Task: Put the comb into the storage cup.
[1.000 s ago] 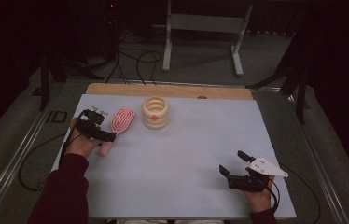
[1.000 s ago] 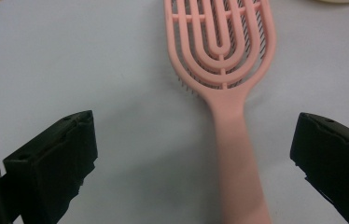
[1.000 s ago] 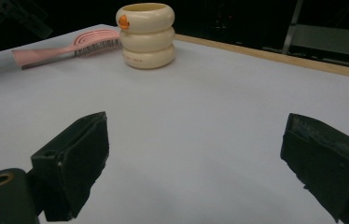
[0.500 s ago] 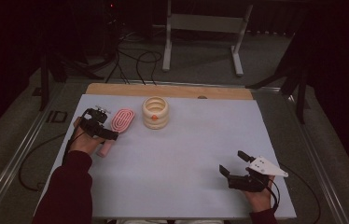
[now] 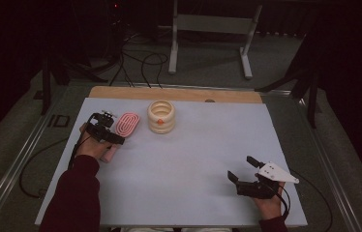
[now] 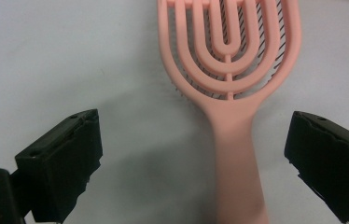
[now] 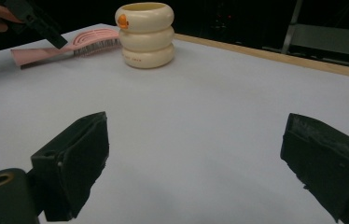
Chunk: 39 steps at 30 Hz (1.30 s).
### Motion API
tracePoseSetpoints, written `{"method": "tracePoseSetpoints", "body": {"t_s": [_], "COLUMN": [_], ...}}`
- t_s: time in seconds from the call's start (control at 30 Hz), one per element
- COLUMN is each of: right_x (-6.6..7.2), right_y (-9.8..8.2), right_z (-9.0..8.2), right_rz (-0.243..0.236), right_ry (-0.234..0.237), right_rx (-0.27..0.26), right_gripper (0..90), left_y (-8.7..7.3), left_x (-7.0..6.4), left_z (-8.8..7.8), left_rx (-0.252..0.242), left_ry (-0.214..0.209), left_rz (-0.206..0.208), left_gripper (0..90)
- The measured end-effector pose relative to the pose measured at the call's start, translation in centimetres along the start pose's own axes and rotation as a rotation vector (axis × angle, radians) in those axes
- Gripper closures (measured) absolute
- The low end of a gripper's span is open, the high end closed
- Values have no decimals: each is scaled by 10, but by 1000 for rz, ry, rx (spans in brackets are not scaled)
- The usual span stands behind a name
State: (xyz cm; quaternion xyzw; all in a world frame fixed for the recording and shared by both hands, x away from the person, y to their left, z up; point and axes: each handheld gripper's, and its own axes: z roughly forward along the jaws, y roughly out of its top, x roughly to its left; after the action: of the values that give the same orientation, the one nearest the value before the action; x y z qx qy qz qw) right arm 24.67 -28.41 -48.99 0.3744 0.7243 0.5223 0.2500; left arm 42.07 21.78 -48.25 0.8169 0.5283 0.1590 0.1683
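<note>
A pink vented hairbrush (image 5: 126,123) lies flat on the pale table at the back left, its handle (image 6: 238,158) pointing toward the person. My left gripper (image 5: 107,134) hovers over that handle and is open; in the left gripper view (image 6: 193,163) the handle runs between the two black jaws without touching them. Right of the brush stands a cream ribbed cup (image 5: 161,116) with an orange mark. My right gripper (image 5: 242,169) is open near the front right edge, holding nothing. From the right gripper view the cup (image 7: 145,35) and the brush (image 7: 81,43) sit far ahead.
A wooden strip (image 5: 174,94) runs along the table's far edge. Behind it, on the floor, stand a metal frame (image 5: 210,36) and loose cables (image 5: 140,60). A wide stretch of the table sheet (image 5: 203,145) lies between the two grippers.
My left gripper has shifted slightly back along the brush handle, its jaws still open. The right gripper has stayed where it was.
</note>
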Motion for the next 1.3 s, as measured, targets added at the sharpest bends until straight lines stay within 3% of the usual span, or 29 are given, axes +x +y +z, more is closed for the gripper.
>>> {"method": "tracePoseSetpoints", "body": {"t_s": [0.43, 0.53, 1.0, 1.3], "right_x": [-1, -1, -2, -2], "right_y": [0, 0, 0, 0], "right_z": [-1, -2, -3, -3], "right_rz": [5, 6, 9, 10], "right_ry": [-2, -2, -7, -7], "right_rx": [-1, -3, -5, -1], "right_gripper": [80, 80, 80, 80], "left_y": [4, 5, 8, 11], "left_x": [-4, -5, -7, -9], "left_z": [12, 14, 19, 19], "left_rx": [53, 67, 108, 133], "left_ry": [-13, -1, -84, -104], "left_rz": [-8, -10, -11, 4], "left_gripper": [165, 237, 518, 626]}}
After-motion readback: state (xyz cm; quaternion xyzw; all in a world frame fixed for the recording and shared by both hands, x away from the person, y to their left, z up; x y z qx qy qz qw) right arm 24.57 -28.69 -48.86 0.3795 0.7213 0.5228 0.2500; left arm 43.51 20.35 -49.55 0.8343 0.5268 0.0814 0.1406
